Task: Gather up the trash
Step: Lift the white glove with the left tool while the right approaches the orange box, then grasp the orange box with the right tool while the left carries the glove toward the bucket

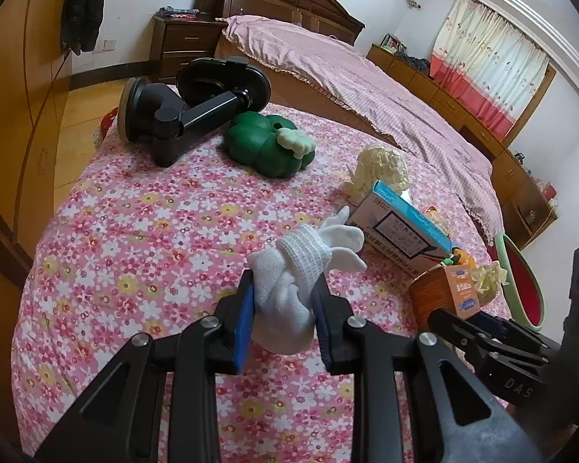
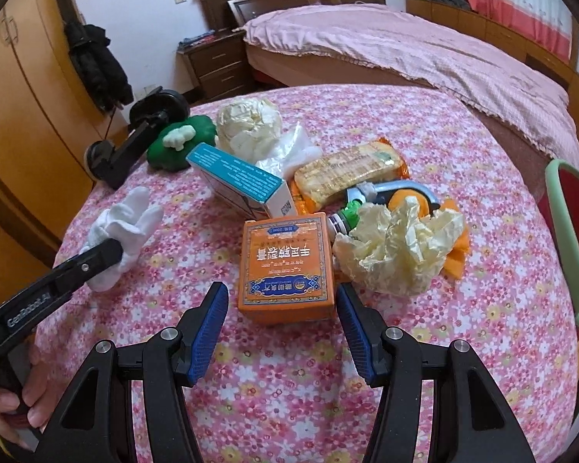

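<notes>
The left tool (image 1: 283,301) grips a bundle of white knit gloves (image 1: 301,266) between its blue pads, at lower centre of the left wrist view, over the floral-covered worktop (image 1: 143,231). In the right wrist view the same bundle sits at middle left, clamped in that tool's black fingers.

The right tool (image 2: 281,312) stands wide, its blue pads either side of the near end of an orange carton (image 2: 285,266) at frame centre; whether they touch it I cannot tell. Just right of the carton lies a crumpled pale yellow wrapper (image 2: 397,254). Above the carton are a blue and white box (image 2: 239,181), an orange snack packet (image 2: 351,173) and a second crumpled yellow wad (image 2: 247,123). At upper left lie a green toy (image 2: 185,142) and a black suction-cup mount (image 2: 135,139). A red and green bin (image 2: 575,239) shows at the right edge.
</notes>
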The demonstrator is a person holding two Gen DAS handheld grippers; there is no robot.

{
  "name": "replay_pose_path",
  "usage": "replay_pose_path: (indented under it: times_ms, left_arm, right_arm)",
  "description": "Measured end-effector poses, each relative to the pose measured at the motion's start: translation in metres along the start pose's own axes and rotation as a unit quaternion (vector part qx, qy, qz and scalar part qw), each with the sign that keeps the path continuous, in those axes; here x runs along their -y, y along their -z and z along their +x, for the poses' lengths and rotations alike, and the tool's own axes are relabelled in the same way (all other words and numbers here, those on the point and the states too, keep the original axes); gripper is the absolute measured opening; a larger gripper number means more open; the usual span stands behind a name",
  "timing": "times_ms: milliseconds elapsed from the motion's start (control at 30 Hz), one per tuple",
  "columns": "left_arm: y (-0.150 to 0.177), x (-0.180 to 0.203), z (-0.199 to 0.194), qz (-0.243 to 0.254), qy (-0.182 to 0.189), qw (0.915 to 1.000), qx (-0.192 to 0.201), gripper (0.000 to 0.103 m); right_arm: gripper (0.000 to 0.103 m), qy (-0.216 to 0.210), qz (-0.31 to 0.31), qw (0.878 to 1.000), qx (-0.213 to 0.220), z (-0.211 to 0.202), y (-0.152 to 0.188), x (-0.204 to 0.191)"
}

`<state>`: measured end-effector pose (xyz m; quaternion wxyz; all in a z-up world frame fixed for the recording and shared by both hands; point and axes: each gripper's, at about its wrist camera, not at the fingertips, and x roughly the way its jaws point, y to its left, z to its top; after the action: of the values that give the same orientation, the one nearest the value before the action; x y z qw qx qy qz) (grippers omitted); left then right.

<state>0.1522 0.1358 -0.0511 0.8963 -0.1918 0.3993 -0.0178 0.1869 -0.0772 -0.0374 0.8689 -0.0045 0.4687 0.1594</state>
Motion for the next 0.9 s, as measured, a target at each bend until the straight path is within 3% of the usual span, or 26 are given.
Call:
replay_pose_path:
  times_ms: [33,67,433,900]
  left_arm:
    - [0.000,0.000,0.001,0.001,0.001,1.0000,0.001,0.028]
    - [0.000,0.000,0.001,0.001,0.004,1.0000,0.000,0.028]
    - [0.000,0.005,0.002,0.002,0.021,0.9998,-0.002,0.028]
    - [0.006,0.034,-0.050,0.028,0.037,0.9983,0.034,0.028]
  right_arm:
    - [0.051,0.002,0.001,1.000,0.001,0.001,0.000,0.000]
    - [0.050,0.002,0.002,1.000,0.002,0.001,0.000,0.000]
    - [0.049,-0.013,0.017,0.999,0.035,-0.027,0.010,0.005]
    - [0.049,-0.015,0.050,0.994,0.091,-0.087,0.033,0.022]
